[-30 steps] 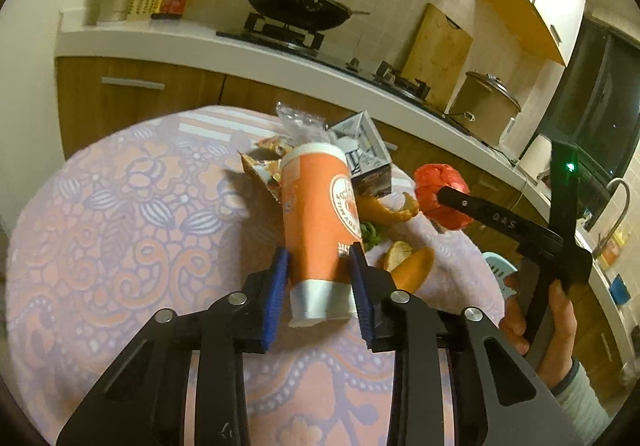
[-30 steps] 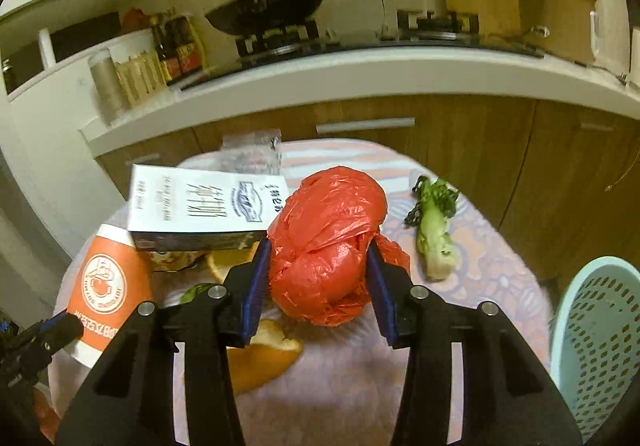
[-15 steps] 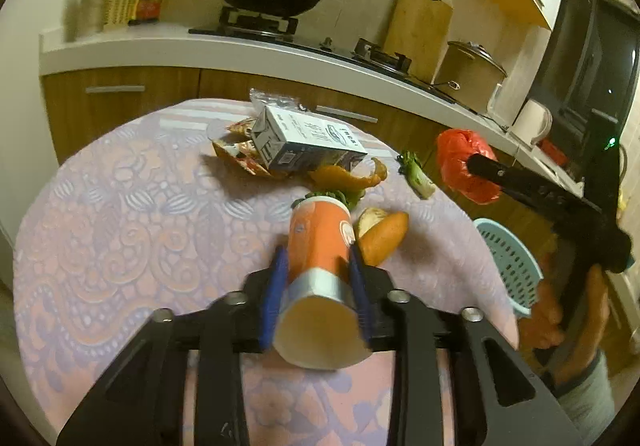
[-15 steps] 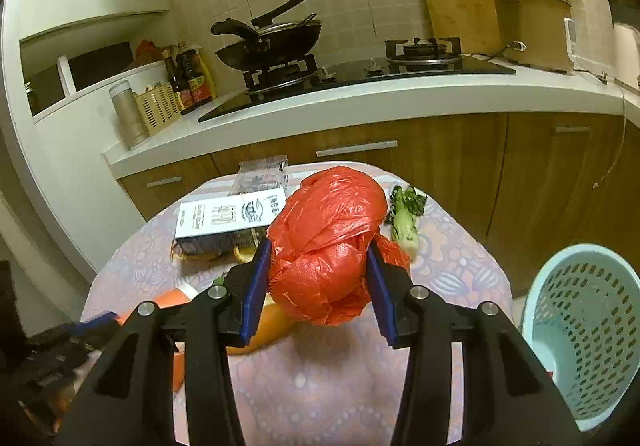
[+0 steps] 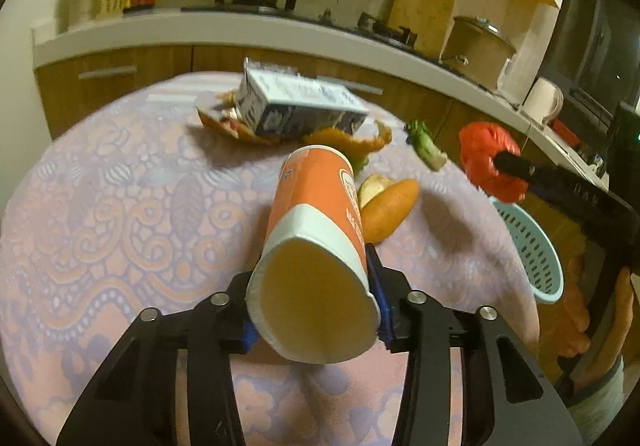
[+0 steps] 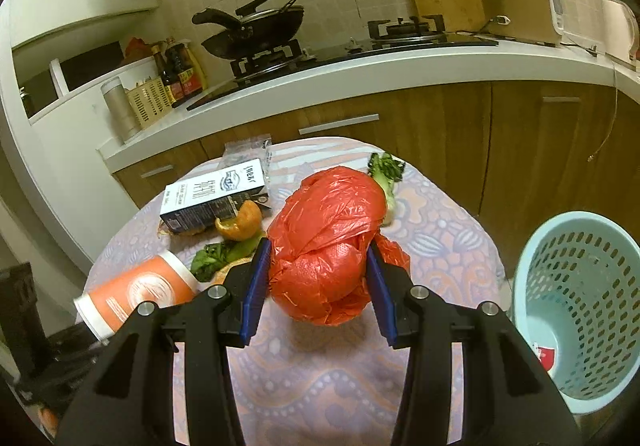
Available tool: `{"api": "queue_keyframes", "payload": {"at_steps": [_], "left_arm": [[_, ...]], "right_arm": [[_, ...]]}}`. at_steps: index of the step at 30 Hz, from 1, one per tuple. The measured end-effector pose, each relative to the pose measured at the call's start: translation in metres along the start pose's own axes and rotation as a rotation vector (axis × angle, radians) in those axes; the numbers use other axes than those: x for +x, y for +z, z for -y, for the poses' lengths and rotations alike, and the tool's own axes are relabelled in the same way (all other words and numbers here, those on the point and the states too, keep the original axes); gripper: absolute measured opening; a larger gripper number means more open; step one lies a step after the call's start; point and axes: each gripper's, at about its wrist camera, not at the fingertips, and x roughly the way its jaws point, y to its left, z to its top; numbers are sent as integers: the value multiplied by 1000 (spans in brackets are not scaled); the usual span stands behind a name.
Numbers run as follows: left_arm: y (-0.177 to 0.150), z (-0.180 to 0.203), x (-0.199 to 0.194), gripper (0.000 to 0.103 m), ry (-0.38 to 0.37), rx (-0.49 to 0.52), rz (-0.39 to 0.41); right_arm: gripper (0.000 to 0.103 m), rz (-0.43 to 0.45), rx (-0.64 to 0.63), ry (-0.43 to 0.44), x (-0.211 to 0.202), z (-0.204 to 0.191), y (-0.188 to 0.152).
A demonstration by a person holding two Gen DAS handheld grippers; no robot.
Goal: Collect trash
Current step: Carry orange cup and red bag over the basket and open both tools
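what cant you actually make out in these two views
- Inside of the orange paper cup: the left wrist view shows only its base.
- Basket contents: cut off by the right wrist view's edge; one red-and-white scrap shows.
- Carton print: motion-blurred in the left view.
- Vegetable stalk: partly hidden behind the red plastic bag held in the right hand-held gripper.

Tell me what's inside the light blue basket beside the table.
In the right wrist view, the light blue basket holds one small red-and-white scrap low against its near wall. The rest of the visible floor is bare; the near rim hides the bottom nearest the camera.
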Motion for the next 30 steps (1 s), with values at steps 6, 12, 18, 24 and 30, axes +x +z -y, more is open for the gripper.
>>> {"api": "queue_keyframes", "payload": {"at_steps": [6,12,18,24,30], "left_arm": [[27,39,-25,40,-76,68,74],[54,102,-9,41,-202,152,69],[65,188,31,41,-306,289,20],[57,255,83,42,-379,357,-70],[42,301,128,43,-406,402,-148]], "right_arm": [[43,56,15,-30,-32,20,4],[43,101,48,-105,-65,55,9],[43,128,108,-230,-93,104,5],[43,117,207,-330,-107,165,-12],[43,71,282,-401,-100,206,-31]]}}
